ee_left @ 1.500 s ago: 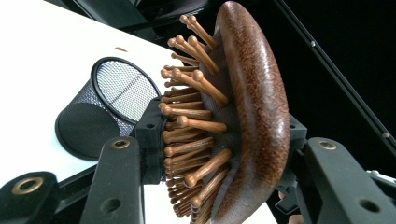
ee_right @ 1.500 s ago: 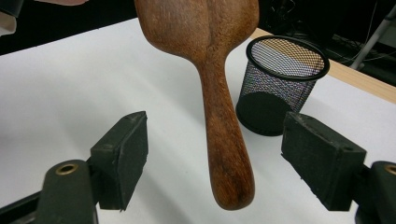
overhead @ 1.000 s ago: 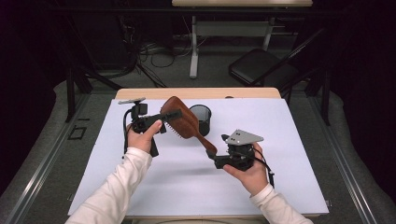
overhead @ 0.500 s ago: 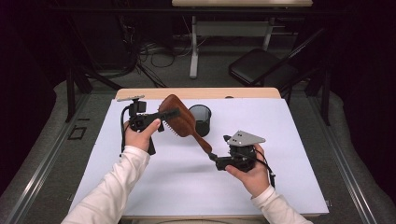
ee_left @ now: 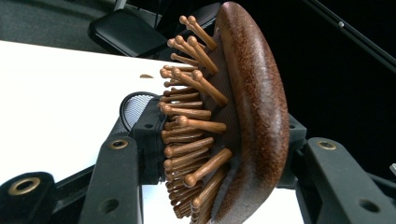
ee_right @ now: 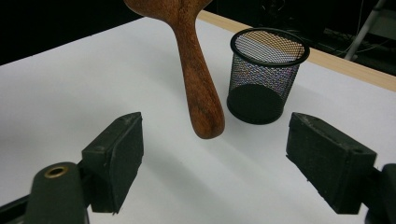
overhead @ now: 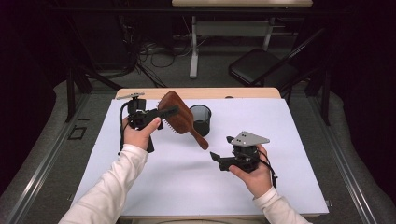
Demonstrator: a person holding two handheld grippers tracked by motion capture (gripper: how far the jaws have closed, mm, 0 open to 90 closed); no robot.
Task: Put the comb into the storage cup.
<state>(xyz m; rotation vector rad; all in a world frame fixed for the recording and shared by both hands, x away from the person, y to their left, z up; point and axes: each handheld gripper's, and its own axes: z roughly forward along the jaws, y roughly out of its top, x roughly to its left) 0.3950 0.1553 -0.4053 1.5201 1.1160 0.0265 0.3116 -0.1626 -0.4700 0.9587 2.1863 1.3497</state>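
Note:
A brown wooden hairbrush (overhead: 185,124) hangs tilted above the white table (overhead: 289,140), its handle pointing down and right. My left gripper (overhead: 173,111) is shut on the brush head. In the left gripper view the hairbrush (ee_left: 252,107) sits between the jaws of the left gripper (ee_left: 215,154), bristles to the left. A black mesh cup (overhead: 201,119) stands upright just behind the handle. My right gripper (overhead: 215,157) is open, low over the table, a little right of the handle tip. In the right gripper view the handle end (ee_right: 201,107) hangs ahead of the open right gripper (ee_right: 215,158), and nothing is between the jaws.
The mesh cup (ee_right: 266,74) stands empty near the table's wooden far edge (overhead: 243,92). A dark folding chair (overhead: 261,70) and a desk frame stand on the floor beyond the table. Bare white surface spreads to the front and right.
My left gripper has carried the brush slightly left and up. The gap between the handle tip and my right gripper has widened. The right gripper has hardly moved.

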